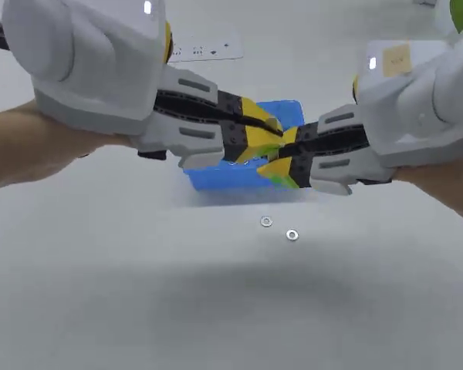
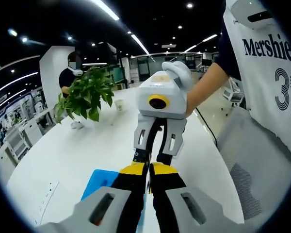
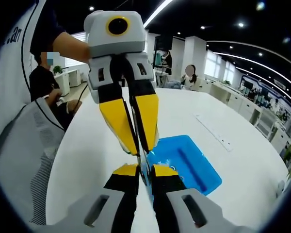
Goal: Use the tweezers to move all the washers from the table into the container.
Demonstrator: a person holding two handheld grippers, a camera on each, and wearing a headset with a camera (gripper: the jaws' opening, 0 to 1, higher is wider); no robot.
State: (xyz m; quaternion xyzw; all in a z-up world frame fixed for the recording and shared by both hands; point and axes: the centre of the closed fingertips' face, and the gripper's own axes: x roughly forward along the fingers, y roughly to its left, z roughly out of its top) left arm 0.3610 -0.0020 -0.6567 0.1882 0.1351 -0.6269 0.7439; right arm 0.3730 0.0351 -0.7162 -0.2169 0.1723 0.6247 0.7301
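Over the container, left gripper and right gripper meet tip to tip, both apparently clenched on the tweezers. Two washers wait on the table, person's side, right gripper nearer.

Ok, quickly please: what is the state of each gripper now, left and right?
Left gripper: shut, it seems on the tweezers.
Right gripper: shut on the tweezers, tip to tip with the left one.
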